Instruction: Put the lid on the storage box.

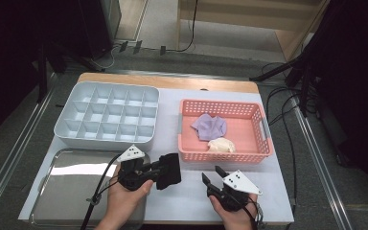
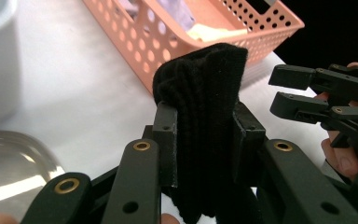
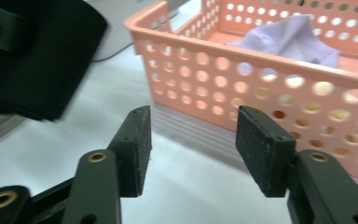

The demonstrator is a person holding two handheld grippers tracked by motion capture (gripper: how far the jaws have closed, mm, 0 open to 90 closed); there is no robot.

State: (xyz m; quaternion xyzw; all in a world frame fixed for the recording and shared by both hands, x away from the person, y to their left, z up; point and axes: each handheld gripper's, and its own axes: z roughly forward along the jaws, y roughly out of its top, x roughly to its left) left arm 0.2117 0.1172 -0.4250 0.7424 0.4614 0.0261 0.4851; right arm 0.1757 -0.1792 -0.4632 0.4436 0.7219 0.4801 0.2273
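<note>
Two grippers, one black sock, and three containers on a pale worktop [image 1: 187, 196].

The left gripper [image 1: 172, 171] is clamped on one folded black sock [image 2: 200, 116], a ribbed knit held upright just above the worktop, between the steel tray and the basket. The right gripper [image 1: 212, 176] holds nothing; its two flat, grainy black pads [image 3: 263, 149] stand apart near the sock. One salmon plastic basket [image 1: 263, 143], rectangular with round perforations, holds two crumpled cloth pieces: one lilac [image 1: 210, 126], one cream [image 1: 222, 145]. One white plastic organiser [image 1: 67, 125] has fifteen square compartments in three rows of five. One shiny, shallow metal tray [image 1: 62, 191] with rounded corners lies at the near left.
</note>
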